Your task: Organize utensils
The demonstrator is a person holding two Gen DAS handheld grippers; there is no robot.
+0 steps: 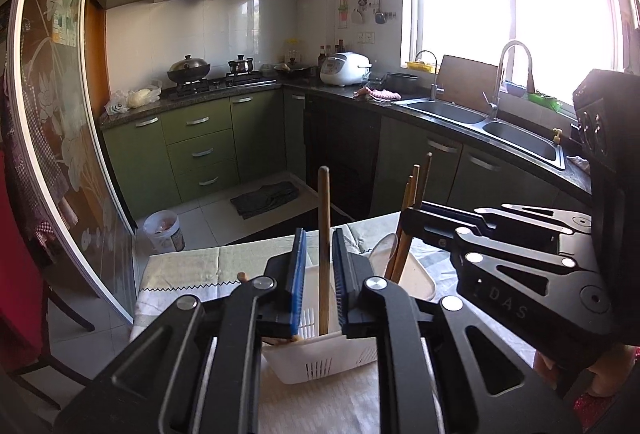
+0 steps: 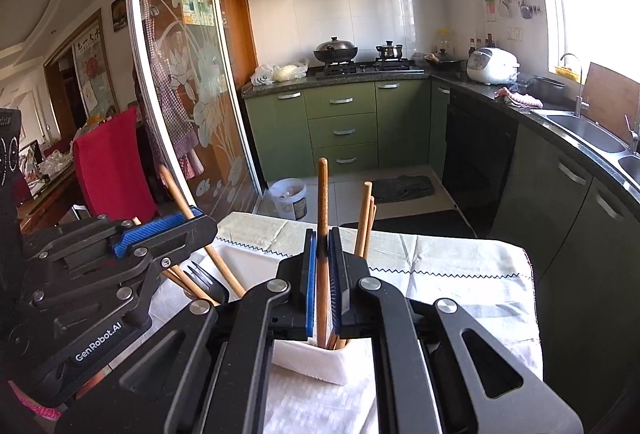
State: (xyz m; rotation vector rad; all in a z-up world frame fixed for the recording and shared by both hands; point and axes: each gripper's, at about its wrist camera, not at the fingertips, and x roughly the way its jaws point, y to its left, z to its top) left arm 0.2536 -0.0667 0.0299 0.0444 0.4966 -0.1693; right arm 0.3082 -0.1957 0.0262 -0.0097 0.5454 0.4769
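In the left wrist view my left gripper (image 1: 320, 234) stands open around an upright wooden handle (image 1: 324, 254). A small gap shows beside its blue pads. The handle's lower end rests in a white slotted basket (image 1: 320, 362). My right gripper (image 1: 410, 218) hovers to the right among more wooden handles (image 1: 416, 190) and a white spoon (image 1: 384, 250). In the right wrist view the right gripper (image 2: 322, 234) straddles another upright wooden handle (image 2: 323, 202), pads barely off it. That handle stands in a white holder (image 2: 316, 360) with several others. The left gripper (image 2: 192, 218) is at the left, with a black fork (image 2: 204, 274) below it.
Both containers sit on a table with a pale green and white cloth (image 2: 460, 274). A curved glass sliding door (image 1: 60, 114) is at the left, with a red chair (image 2: 112, 170) behind it. A white bucket (image 1: 164, 230) stands on the floor. Green cabinets and a steel sink (image 1: 500, 126) line the far side.
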